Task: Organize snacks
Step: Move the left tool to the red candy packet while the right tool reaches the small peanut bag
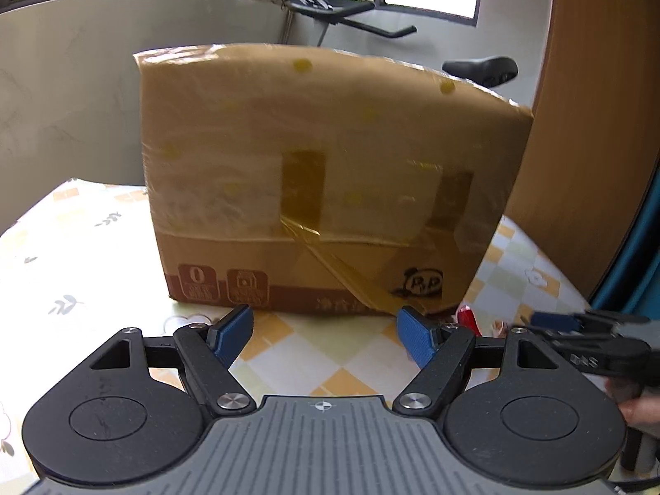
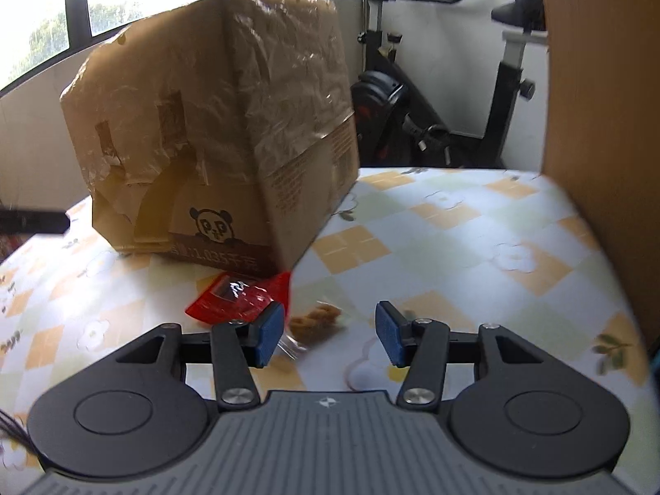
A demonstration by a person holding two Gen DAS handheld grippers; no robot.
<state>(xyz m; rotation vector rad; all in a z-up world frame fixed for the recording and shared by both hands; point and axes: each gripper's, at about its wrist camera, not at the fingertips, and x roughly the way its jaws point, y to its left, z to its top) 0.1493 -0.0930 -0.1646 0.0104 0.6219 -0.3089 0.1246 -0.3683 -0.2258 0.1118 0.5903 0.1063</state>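
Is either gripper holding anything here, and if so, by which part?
Nothing is held. The left gripper and right gripper are both open with nothing between the pads; the red packet lies on the table.

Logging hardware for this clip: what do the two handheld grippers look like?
Both match. The left gripper and right gripper each have blue textured pads on black linkage arms with silver pivot screws, two round black housings, and a grey ribbed centre plate bearing a small crosshair mark. No cables or sleeves are visible.

right gripper [image 2: 328, 332] jaws apart, empty, over checkered tablecloth [image 2: 474, 247]; red packet [image 2: 239, 299] and clear snack bag [image 2: 315, 321] beside taped cardboard box [image 2: 214, 123].
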